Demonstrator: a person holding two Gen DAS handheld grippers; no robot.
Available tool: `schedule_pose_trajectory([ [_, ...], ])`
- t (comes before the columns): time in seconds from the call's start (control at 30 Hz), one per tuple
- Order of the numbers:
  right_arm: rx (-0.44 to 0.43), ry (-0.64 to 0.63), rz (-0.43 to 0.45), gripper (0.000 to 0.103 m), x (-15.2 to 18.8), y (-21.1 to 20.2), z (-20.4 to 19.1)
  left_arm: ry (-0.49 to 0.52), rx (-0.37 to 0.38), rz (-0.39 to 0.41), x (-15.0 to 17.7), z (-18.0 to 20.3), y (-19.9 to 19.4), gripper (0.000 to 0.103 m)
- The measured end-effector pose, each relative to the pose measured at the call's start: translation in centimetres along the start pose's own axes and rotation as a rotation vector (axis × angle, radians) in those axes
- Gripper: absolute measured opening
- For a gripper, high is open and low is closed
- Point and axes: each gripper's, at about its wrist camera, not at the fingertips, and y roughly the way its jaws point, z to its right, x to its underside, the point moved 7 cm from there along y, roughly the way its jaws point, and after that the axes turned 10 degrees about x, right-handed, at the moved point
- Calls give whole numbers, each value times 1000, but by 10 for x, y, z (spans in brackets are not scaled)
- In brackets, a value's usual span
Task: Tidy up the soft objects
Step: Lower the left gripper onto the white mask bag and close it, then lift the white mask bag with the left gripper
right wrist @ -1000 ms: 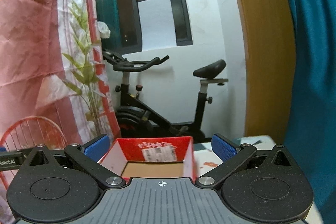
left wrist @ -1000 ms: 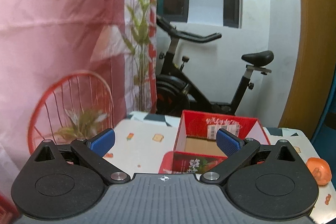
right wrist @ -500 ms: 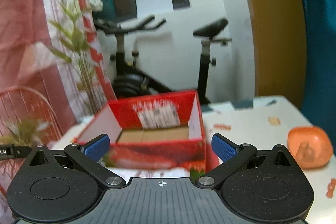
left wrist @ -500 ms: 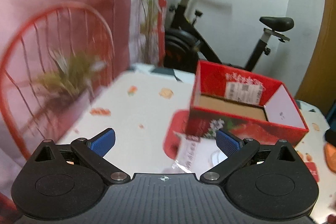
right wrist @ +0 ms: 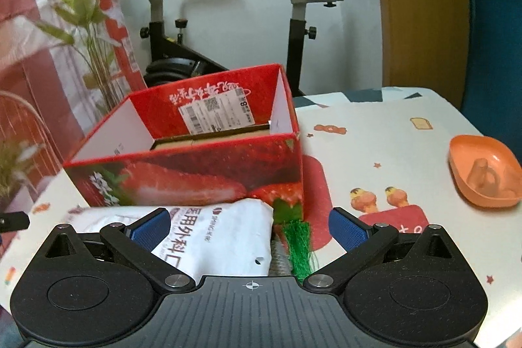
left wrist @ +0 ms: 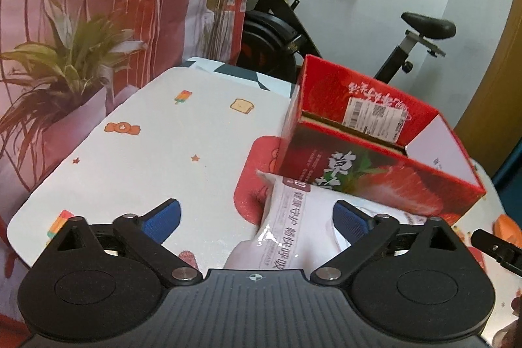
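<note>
An open red strawberry-print box stands on the table, empty as far as I see. A white soft plastic pack lies in front of it. A green fringed item lies beside the pack, partly hidden. My left gripper is open, above the pack's left part. My right gripper is open, with the pack and green item between its fingers, not touching.
An orange dish sits at the table's right. The table has a patterned white cloth. A potted plant, red chair and exercise bike stand behind the table. A curtain hangs left.
Both grippers have tilted down and moved closer to the table, bringing the box, the white pack and the green item into view. Both stayed open.
</note>
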Motion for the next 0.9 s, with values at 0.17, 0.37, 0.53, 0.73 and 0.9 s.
schedule_pose_trajectory([
  [0.17,-68,-32,-46,97,5,8,-10,-1,10,-16,0,-3,14,77],
  [0.37,-129,-50,-94,78,7,18,-20,29,65,-48,-4,1,31,51],
  [0.53,-143,-51,-118,75,12,28,-23,19,76,-92,-8,-4,49,48],
  [0.73,-155,-40,-164,74,19,39,-21,-122,236,-215,4,-14,76,48],
  [0.9,-177,-35,-191,74,21,45,-23,-79,299,-261,5,-5,84,49],
])
